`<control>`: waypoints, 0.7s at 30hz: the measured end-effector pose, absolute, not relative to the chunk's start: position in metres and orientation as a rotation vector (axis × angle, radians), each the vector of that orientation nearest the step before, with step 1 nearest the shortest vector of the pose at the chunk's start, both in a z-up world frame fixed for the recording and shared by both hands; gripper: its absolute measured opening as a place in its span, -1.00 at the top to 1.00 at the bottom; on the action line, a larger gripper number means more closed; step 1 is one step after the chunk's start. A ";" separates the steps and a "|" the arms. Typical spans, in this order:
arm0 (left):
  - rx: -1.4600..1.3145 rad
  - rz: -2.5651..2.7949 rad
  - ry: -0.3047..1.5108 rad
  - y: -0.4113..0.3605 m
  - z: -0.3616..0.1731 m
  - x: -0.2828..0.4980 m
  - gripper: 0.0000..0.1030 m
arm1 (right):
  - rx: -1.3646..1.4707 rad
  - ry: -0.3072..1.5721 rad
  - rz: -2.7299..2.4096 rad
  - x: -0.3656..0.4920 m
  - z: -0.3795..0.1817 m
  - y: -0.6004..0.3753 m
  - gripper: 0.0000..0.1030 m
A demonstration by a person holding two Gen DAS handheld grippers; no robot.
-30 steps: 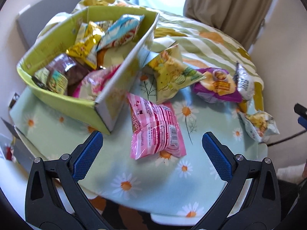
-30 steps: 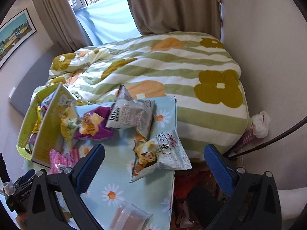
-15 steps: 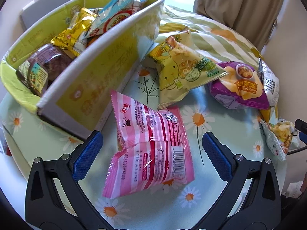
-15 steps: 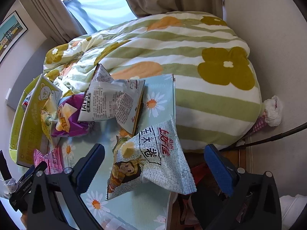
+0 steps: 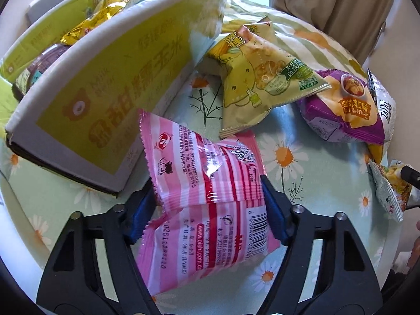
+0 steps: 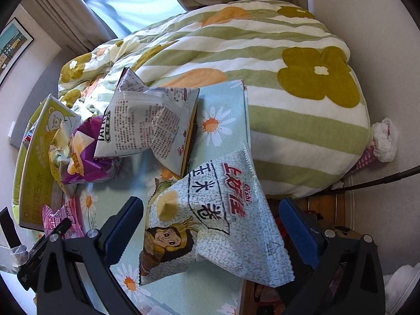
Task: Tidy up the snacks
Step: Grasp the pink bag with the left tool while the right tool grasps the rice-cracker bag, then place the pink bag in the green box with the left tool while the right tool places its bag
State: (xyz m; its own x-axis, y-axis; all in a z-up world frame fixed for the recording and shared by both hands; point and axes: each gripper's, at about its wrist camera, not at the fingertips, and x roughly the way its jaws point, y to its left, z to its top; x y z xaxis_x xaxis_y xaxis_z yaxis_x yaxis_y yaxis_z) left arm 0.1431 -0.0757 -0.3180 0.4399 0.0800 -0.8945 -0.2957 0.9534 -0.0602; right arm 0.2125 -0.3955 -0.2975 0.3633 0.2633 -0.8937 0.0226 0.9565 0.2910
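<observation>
Left tongs [image 5: 210,199] pinch pink packet [image 5: 207,199]; its lower half seemingly hides the pads.

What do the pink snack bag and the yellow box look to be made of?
Pink snack bag: thin glossy plastic film, judging by glare, creases and crimped serrated seals. Yellow box: apparently printed cardboard with a smooth, slight sheen; its rigid flat wall shows a thick pale cut edge.

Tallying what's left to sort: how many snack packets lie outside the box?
5: pink packet in left gripper, yellow, purple, white, blue between right gripper fingers.
</observation>
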 end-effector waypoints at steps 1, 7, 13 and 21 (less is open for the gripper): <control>-0.218 0.229 1.093 -0.075 -0.318 0.143 -0.26 | 0.267 1.195 0.159 0.213 -0.298 -0.394 -0.99; -0.207 0.218 1.097 -0.075 -0.315 0.140 -0.23 | 0.276 1.215 0.192 0.215 -0.307 -0.389 -0.65; -0.202 0.218 1.101 -0.074 -0.311 0.134 -0.23 | 0.277 1.211 0.224 0.213 -0.305 -0.382 -0.25; -0.182 0.201 1.085 -0.074 -0.295 0.127 -0.23 | 0.249 1.193 0.229 0.203 -0.292 -0.373 -0.11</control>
